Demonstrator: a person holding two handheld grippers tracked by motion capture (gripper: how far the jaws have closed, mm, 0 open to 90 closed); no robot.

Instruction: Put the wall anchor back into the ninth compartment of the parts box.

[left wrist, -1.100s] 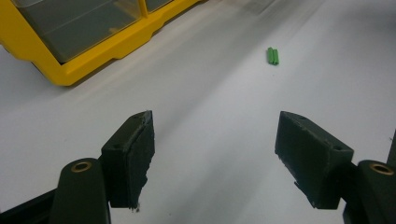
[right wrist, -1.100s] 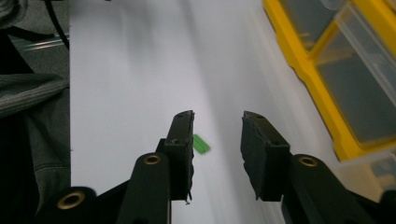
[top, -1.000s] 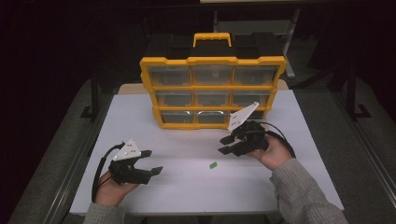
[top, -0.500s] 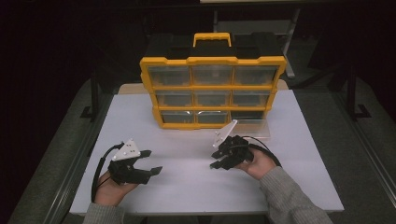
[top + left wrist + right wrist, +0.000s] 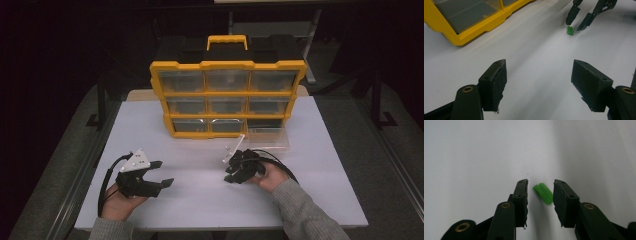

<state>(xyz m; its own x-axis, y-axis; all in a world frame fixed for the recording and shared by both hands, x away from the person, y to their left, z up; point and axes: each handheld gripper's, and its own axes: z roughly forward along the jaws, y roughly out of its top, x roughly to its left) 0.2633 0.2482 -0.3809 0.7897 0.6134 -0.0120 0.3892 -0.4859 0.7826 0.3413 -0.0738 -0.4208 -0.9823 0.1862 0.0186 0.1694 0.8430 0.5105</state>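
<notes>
right gripper (image 5: 540, 195): jaws just closing, astride small green ribbed plastic plug (image 5: 543, 193) at frame centre, not yet gripping | left gripper (image 5: 539, 82): wide open, empty, parked on white counter (image 5: 200, 190); drawer (image 5: 268, 137) pulled from yellow organiser (image 5: 227, 97), likely awaiting plug

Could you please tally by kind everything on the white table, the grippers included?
Yellow drawer organizer: 1
Clear drawer taken out of it: 1
Small green plastic piece: 1
Grippers, left gripper and right gripper: 2
Total: 5
</notes>
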